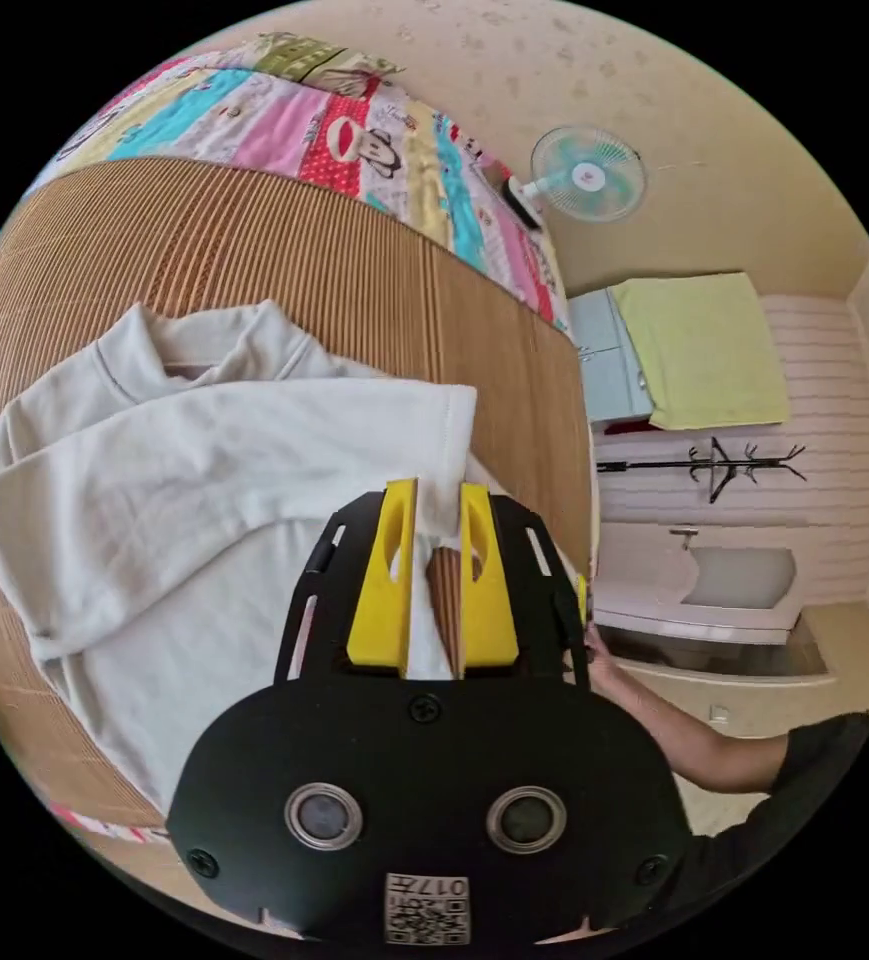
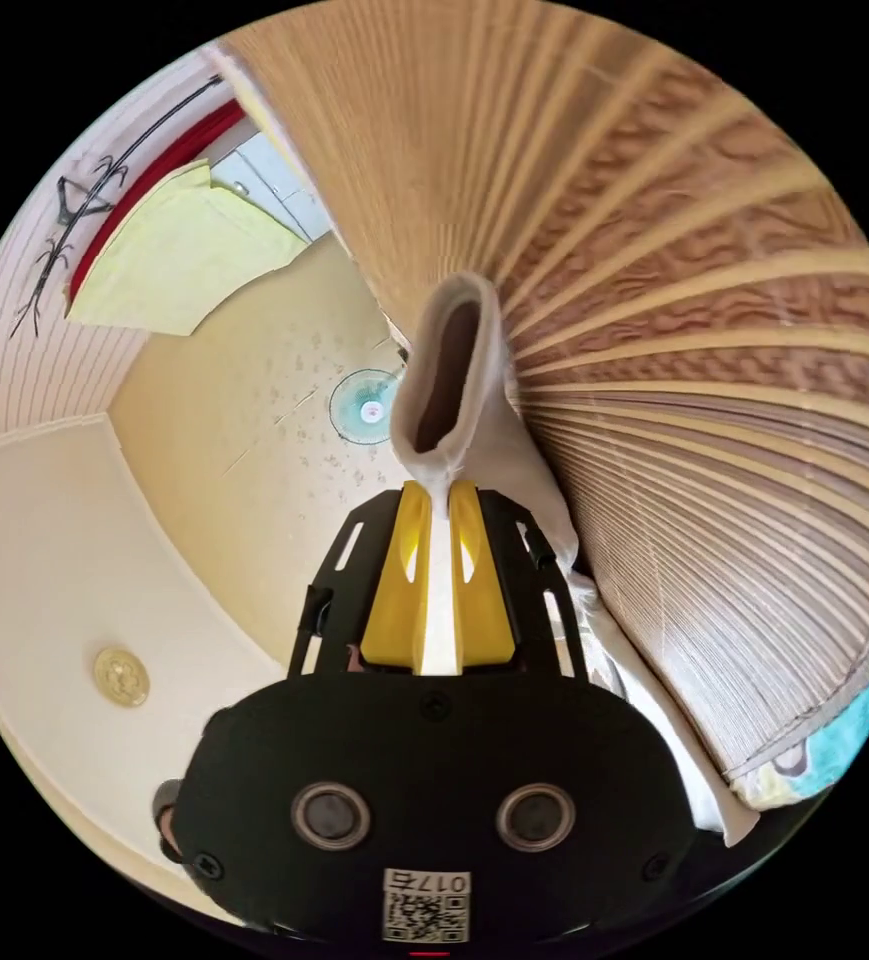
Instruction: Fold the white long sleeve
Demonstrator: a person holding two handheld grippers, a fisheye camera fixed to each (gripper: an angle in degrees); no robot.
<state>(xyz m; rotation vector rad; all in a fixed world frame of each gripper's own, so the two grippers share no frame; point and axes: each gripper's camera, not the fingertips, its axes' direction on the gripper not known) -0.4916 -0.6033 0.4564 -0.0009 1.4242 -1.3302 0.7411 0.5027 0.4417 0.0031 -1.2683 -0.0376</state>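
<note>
A bed [image 1: 284, 260] covered by a ribbed bamboo mat [image 1: 354, 290] is seen in the left gripper view. A white long sleeve [image 1: 204, 480] is spread on the mat, its collar turned toward 12 o'clock and one sleeve laid across the body toward 3 o'clock. A patchwork quilt [image 1: 354, 130] is laid on the bed beyond the mat's 12 o'clock edge. In the right gripper view the mat [image 2: 714, 330] is seen close up.
</note>
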